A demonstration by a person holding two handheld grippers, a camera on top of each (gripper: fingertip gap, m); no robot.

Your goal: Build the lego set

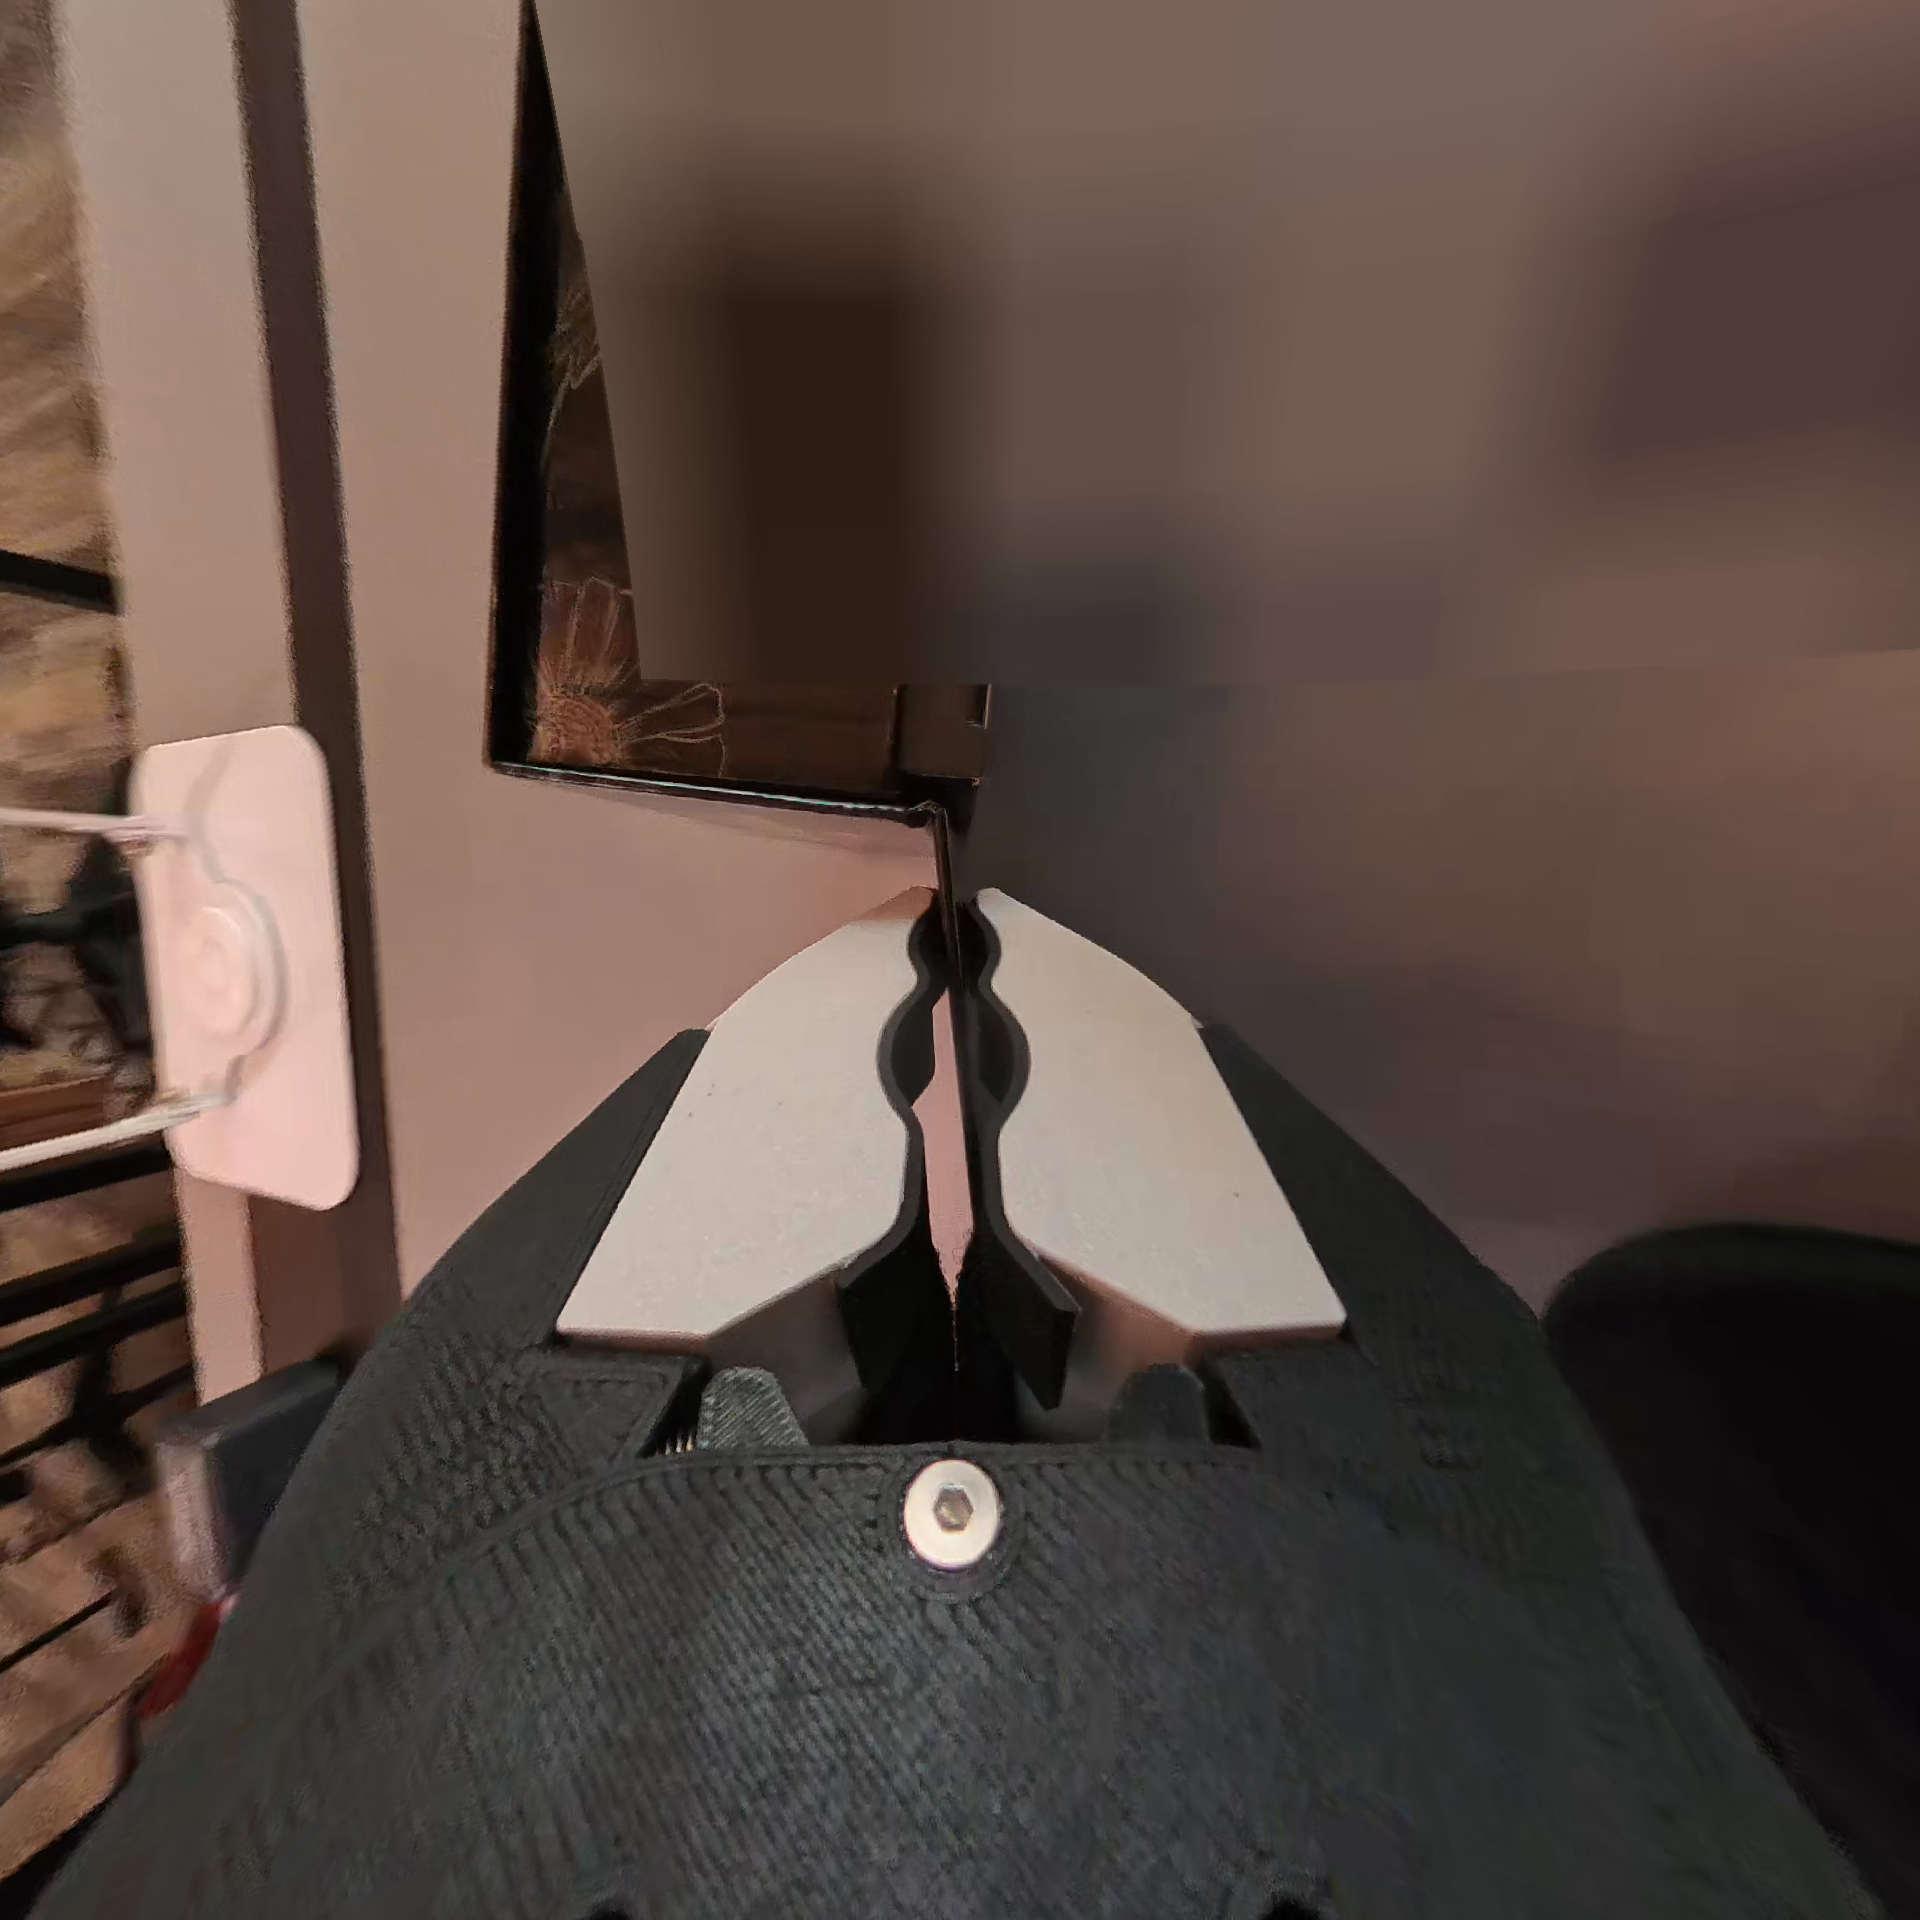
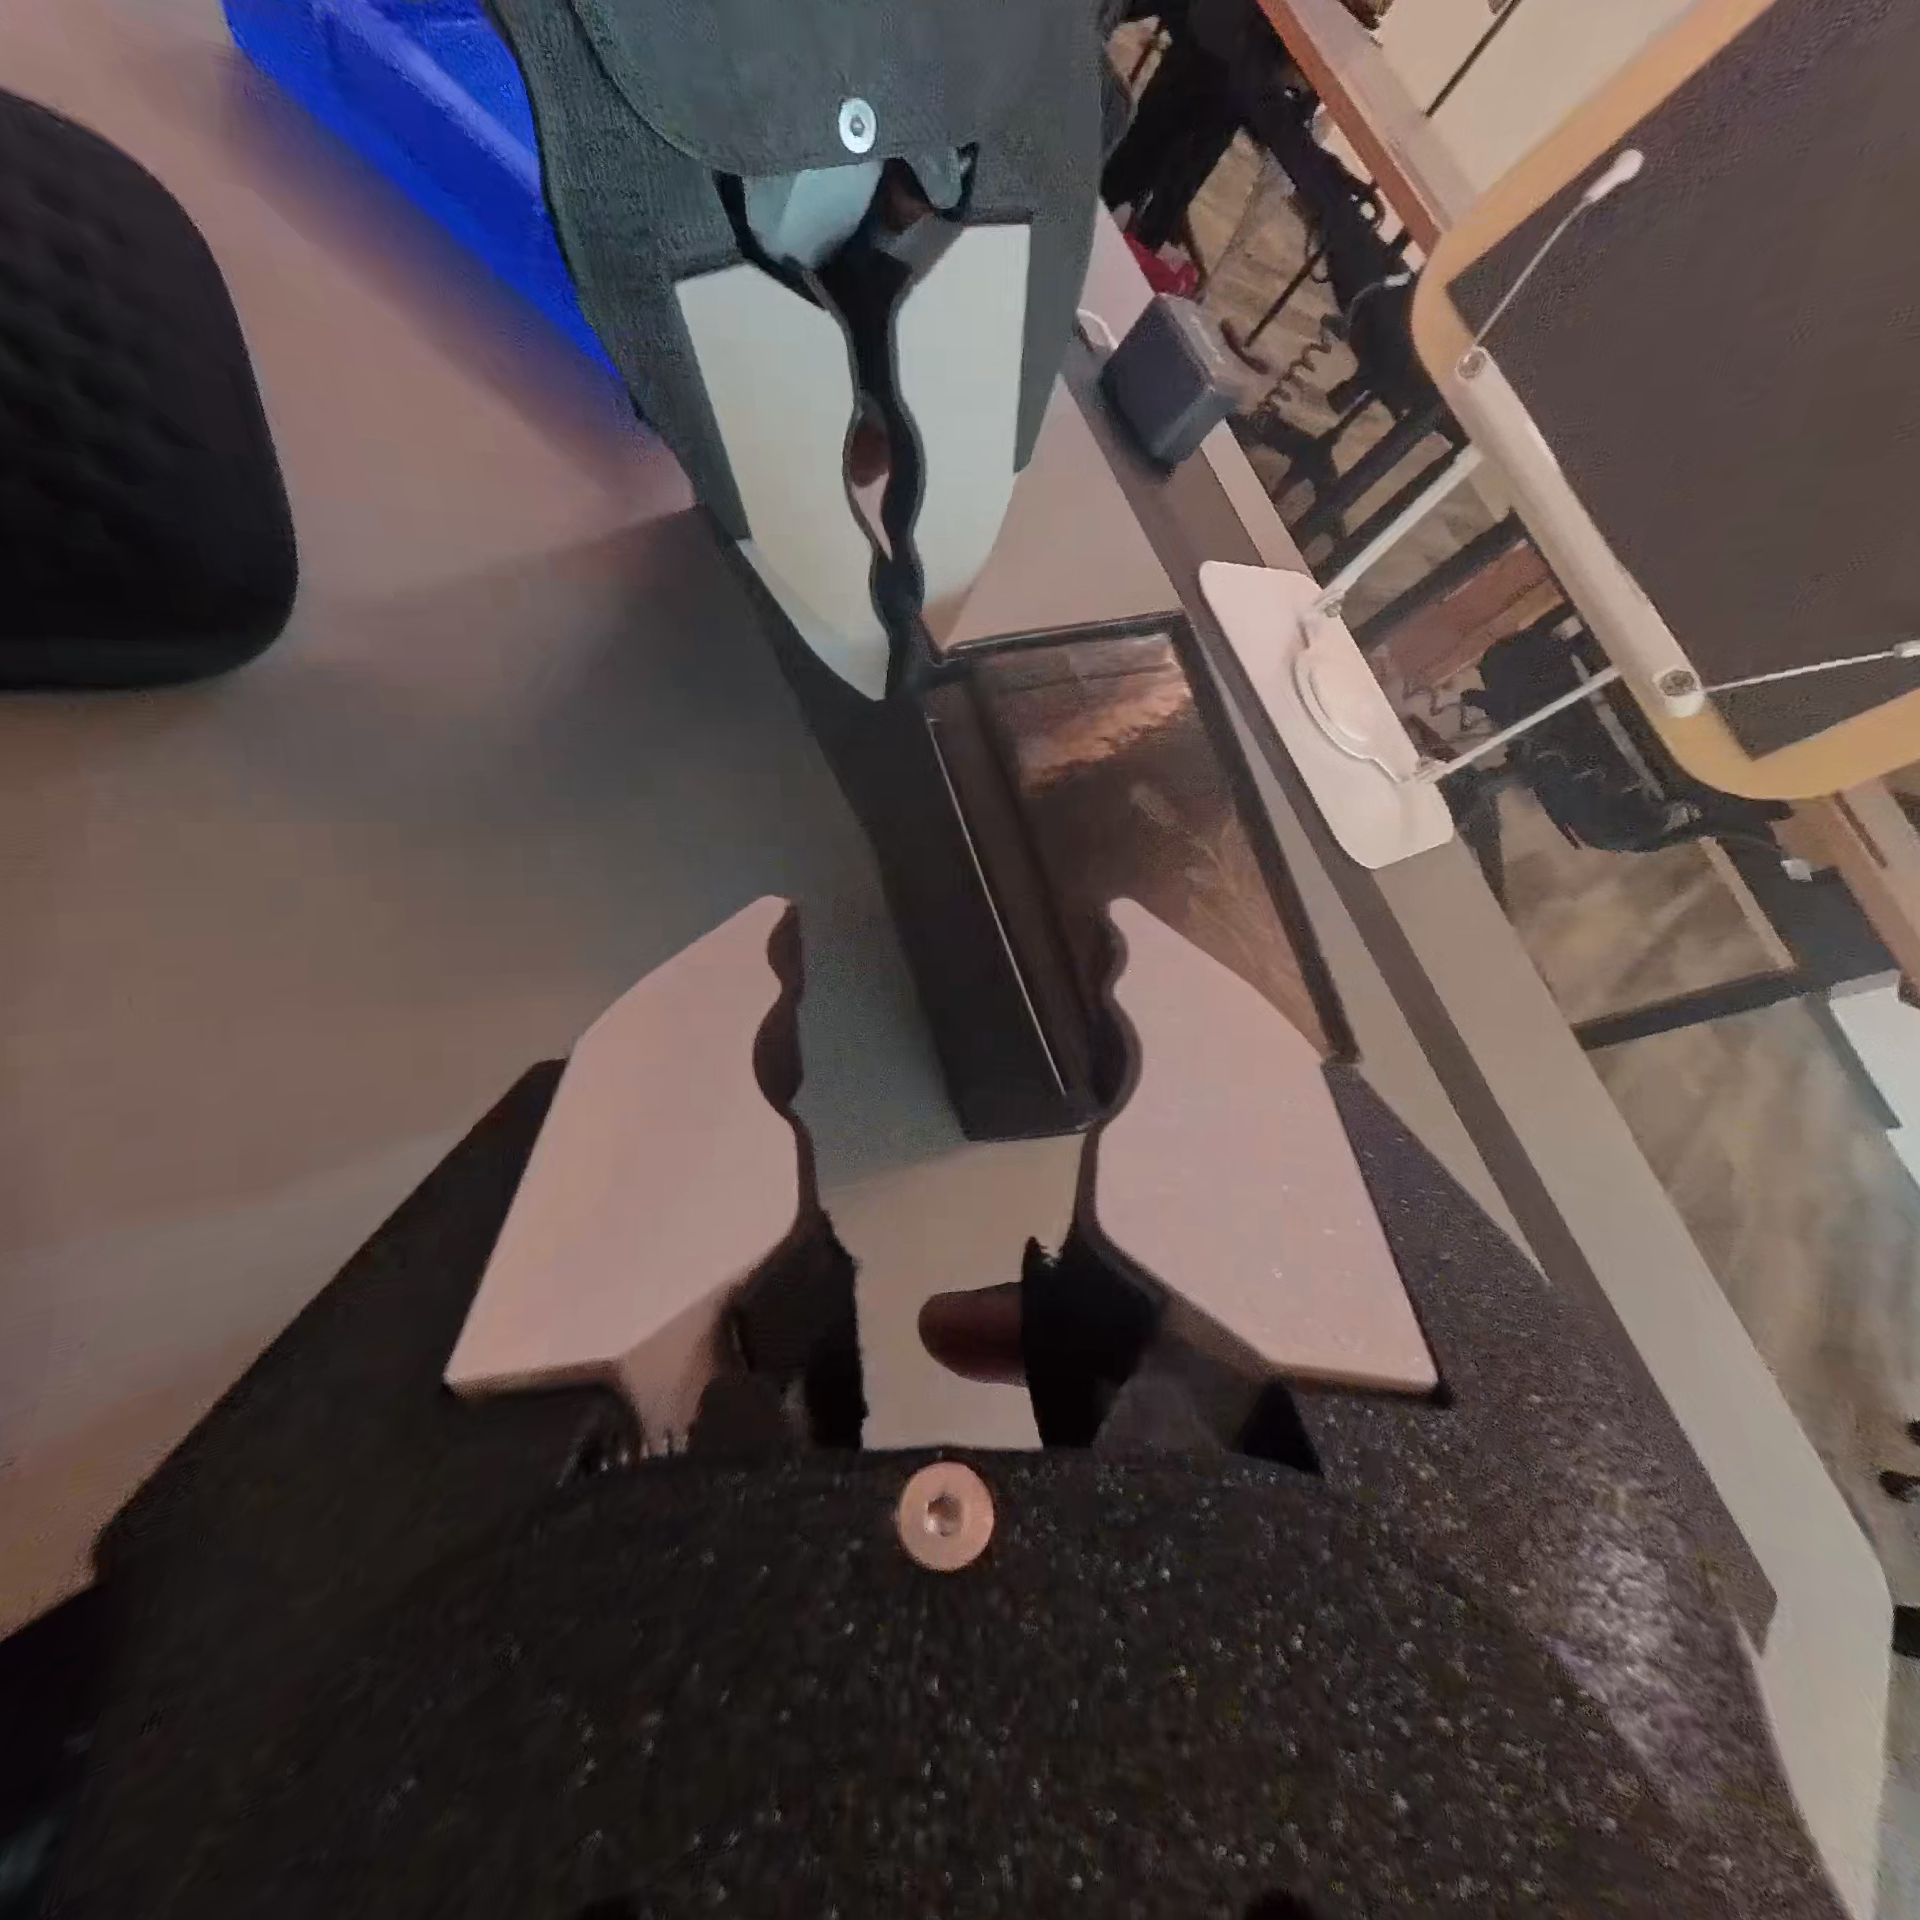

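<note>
Both grippers pretty much the same build: chunky black 3D-printed bodies with visible layer lines, off-white wedge fingers with wavy black inner edges. Left gripper (image 1: 954, 914) has a silver hex screw (image 1: 953, 1513) dead centre behind the fingers, plus a bit of spring tucked in beside the left finger's base. Right gripper (image 2: 951, 920) looks grainier, speckled, same silver screw (image 2: 944, 1514) behind its fingers.
</note>
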